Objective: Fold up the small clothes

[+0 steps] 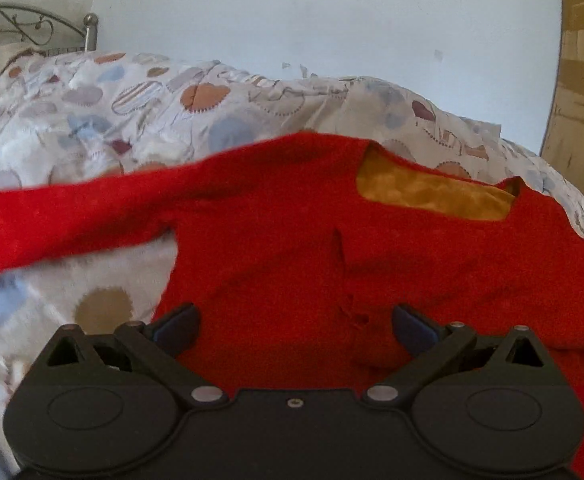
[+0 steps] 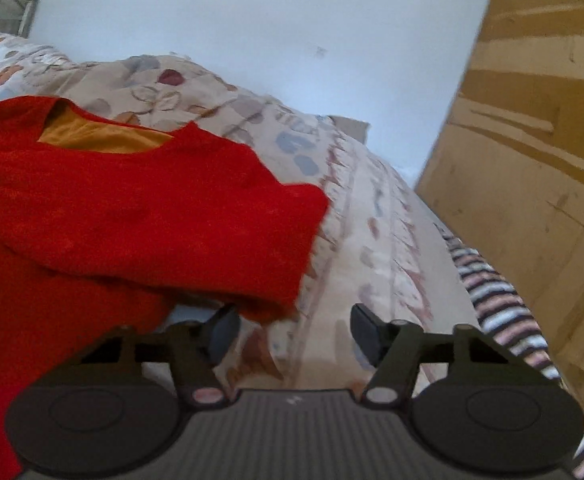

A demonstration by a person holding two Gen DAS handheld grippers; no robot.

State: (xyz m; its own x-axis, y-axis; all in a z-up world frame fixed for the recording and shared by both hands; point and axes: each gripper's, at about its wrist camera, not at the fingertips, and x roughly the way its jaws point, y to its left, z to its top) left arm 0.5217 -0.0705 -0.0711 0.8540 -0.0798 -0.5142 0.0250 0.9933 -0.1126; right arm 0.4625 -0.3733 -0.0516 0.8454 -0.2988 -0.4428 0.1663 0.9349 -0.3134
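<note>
My left gripper [image 1: 296, 326] sits lowest in the left wrist view, black housing across the bottom, its fingers [image 1: 178, 322] spread wide. Red fabric of the sweater [image 1: 276, 232] fills the gap between them, but neither pad presses on it: released, nothing grasped.

The sweater lies on the bed, on a quilt [image 1: 104, 104] printed with blue, brown and maroon patches. One sleeve [image 1: 64, 220] runs out to the left of that view, blurred. The neckline shows an orange-yellow lining [image 1: 424, 190]. A small slit or fold in the knit sits just below the neckline; too blurred to say which.

In the right wrist view my right gripper [image 2: 294, 332] is also released, fingers [image 2: 224, 330] apart with only quilt showing between them. No fabric between the pads. The edge of the red sweater [image 2: 140, 216] lies just beyond and above the left finger; contact there cannot be told. The body of the garment is doubled over on itself at the right edge.

Beyond the quilt: pale wall [image 1: 312, 20], metal bed frame [image 1: 32, 26] at far left, brown wooden furniture [image 2: 532, 140] at right, striped cloth [image 2: 500, 300] along the bed's edge beneath it.
</note>
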